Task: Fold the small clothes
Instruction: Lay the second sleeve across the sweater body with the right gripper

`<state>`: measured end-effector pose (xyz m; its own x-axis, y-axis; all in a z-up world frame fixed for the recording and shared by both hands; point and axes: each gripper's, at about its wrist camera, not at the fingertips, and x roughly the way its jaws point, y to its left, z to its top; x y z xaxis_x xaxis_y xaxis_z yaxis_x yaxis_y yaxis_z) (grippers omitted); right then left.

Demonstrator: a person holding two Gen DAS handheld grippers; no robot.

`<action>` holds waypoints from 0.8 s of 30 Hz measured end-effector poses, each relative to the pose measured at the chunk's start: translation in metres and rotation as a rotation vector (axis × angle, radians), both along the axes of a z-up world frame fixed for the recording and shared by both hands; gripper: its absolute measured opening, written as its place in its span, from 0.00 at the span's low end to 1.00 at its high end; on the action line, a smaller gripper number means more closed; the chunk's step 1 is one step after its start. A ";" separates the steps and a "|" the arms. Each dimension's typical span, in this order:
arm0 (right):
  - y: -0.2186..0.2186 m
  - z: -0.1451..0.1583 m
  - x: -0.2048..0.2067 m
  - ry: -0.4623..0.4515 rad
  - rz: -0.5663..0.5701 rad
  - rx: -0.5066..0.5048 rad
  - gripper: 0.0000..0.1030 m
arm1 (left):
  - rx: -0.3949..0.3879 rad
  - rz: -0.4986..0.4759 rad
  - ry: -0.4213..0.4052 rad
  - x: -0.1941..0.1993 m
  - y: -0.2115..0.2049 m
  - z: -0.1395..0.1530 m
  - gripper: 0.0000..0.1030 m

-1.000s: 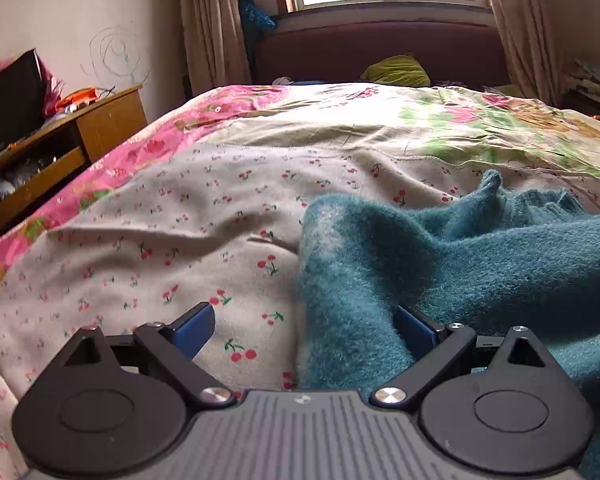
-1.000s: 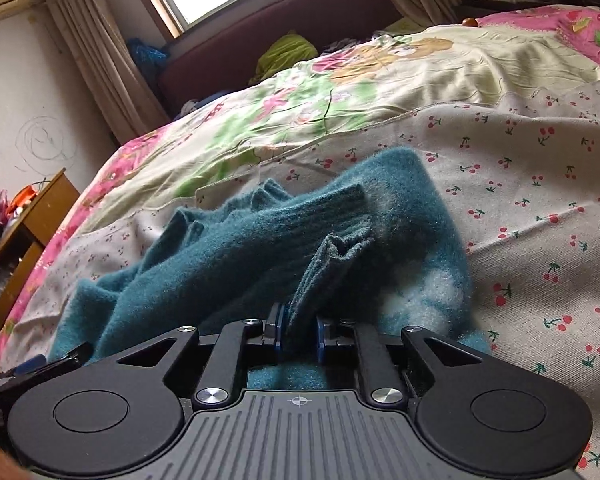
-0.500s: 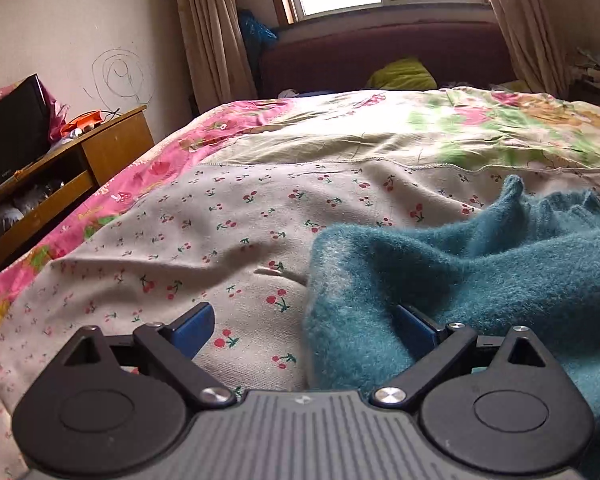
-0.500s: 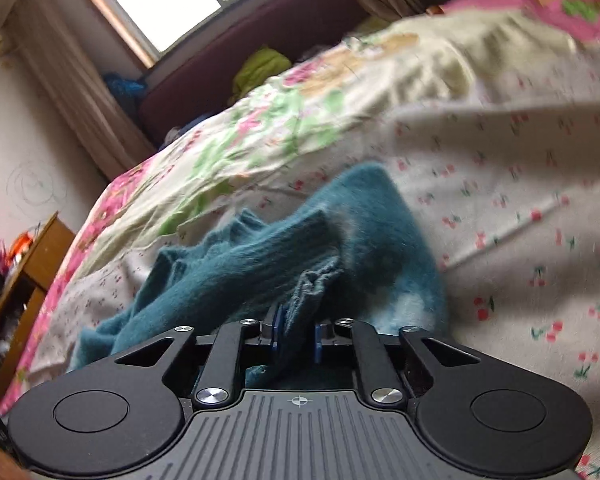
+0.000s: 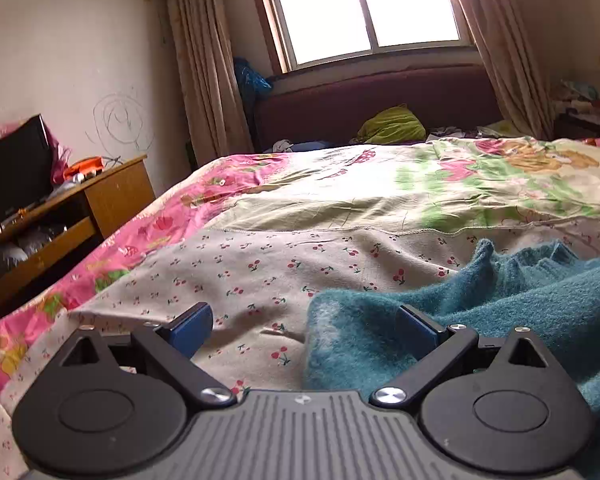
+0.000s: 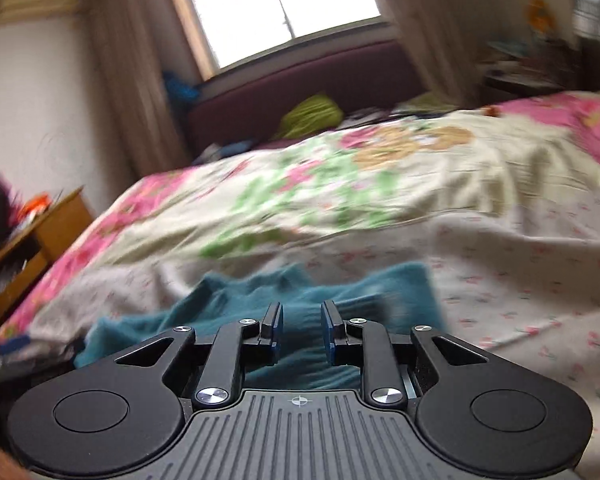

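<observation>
Teal sweater lies on the bed; our left gripper jaws spread wide, right gripper jaws parted above it.

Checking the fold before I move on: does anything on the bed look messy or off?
The teal sweater lies bunched, not flat: its far edge sticks up in peaks and a ribbed part is heaped on top. A pale, worn-looking patch shows near its left corner. The right wrist view is blurred, so finer detail is unclear.
</observation>
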<state>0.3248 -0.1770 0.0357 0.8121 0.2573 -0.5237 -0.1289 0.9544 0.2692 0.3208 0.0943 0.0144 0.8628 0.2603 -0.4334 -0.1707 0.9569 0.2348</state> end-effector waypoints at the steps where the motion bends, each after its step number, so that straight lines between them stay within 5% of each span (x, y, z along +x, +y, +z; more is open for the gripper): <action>1: 0.009 -0.006 0.005 0.011 0.020 -0.032 0.19 | 0.003 -0.007 0.008 0.003 -0.002 -0.003 1.00; 5: 0.006 -0.042 0.026 0.136 -0.027 -0.082 0.15 | 0.049 0.013 0.125 0.018 0.003 -0.032 1.00; 10: -0.001 -0.040 0.015 0.117 -0.004 -0.096 0.13 | -0.151 0.027 0.143 0.022 0.031 -0.029 1.00; 13: -0.002 -0.030 0.010 0.070 -0.009 -0.108 0.16 | -0.096 0.022 0.091 0.028 0.024 -0.016 1.00; 16: -0.008 -0.035 0.019 0.093 -0.072 -0.165 0.16 | -0.047 0.043 0.134 0.047 0.020 -0.023 1.00; 19: -0.032 -0.050 0.020 0.135 -0.099 -0.043 0.12 | -0.037 0.067 0.174 0.056 0.022 -0.040 1.00; 24: -0.044 -0.029 0.008 0.094 -0.152 -0.024 0.18 | -0.018 0.047 0.132 0.043 0.017 -0.027 1.00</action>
